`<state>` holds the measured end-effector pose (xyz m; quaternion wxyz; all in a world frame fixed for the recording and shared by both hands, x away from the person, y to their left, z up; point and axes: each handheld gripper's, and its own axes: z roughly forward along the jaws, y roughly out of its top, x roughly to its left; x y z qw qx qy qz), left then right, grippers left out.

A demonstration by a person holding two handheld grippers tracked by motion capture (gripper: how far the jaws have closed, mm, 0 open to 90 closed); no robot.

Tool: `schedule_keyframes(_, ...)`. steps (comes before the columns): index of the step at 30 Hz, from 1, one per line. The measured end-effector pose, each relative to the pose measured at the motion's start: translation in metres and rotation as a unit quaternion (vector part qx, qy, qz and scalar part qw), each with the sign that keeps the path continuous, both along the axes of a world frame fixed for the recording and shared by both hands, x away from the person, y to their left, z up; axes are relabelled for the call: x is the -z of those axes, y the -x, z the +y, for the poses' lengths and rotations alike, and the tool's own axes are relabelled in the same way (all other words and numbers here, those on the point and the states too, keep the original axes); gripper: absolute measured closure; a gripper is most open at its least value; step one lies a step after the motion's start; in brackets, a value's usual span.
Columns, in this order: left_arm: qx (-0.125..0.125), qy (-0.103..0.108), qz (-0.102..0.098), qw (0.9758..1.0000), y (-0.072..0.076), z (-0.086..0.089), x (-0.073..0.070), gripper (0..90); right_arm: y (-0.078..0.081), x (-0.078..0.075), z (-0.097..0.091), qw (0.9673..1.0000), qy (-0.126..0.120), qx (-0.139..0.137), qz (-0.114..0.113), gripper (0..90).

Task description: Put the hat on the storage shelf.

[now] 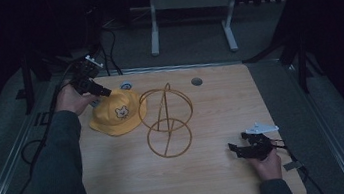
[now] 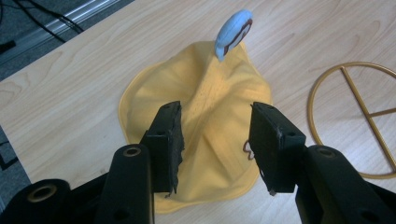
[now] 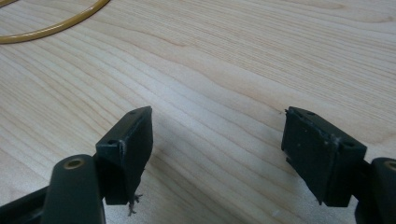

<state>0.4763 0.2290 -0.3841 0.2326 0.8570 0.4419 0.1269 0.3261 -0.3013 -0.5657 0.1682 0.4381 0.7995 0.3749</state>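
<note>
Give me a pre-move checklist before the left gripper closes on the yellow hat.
1. Left gripper open: ok, jaws spread.
2. Yellow hat between the jaws: ok, raised fold sits in the gap.
3. Jaws touching fabric: cannot tell.
4. Gold wire stand apart from the hat: cannot tell, the high view shows them close.
5. Right gripper out of the way: ok, open over the bare wooden table.
6. Blue tag clear of jaws: ok, at the hat's far side.

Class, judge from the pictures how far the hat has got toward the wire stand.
Nothing looks done: the yellow hat lies on the table beside the gold wire stand. In hand: the left gripper, jaws open, poised above the hat. Left: grasping and, presumably, hanging it. The right gripper rests open.
</note>
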Motion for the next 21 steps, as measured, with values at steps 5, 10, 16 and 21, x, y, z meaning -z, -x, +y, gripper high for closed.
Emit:
schedule_keyframes(5, 0.001, -0.003, 0.002, 1.0000, -0.006, -0.006, 0.003, 50.1, 0.000, 0.000, 0.000, 1.0000, 0.000, -0.002, 0.000, 24.8)
schedule_keyframes(10, -0.003, -0.002, 0.004, 1.0000, -0.012, -0.010, 0.007, 47.9, 0.000, 0.000, 0.000, 1.0000, 0.000, -0.002, 0.000, 24.7)
schedule_keyframes(16, -0.010, 0.000, 0.012, 0.9999, -0.019, -0.015, 0.014, 46.2, 0.000, 0.000, 0.000, 1.0000, -0.001, -0.003, 0.000, 24.6)
schedule_keyframes(21, -0.012, -0.014, 0.016, 0.9997, -0.024, -0.019, 0.017, 45.1, 0.000, 0.000, 0.000, 1.0000, -0.001, -0.004, 0.000, 24.6)
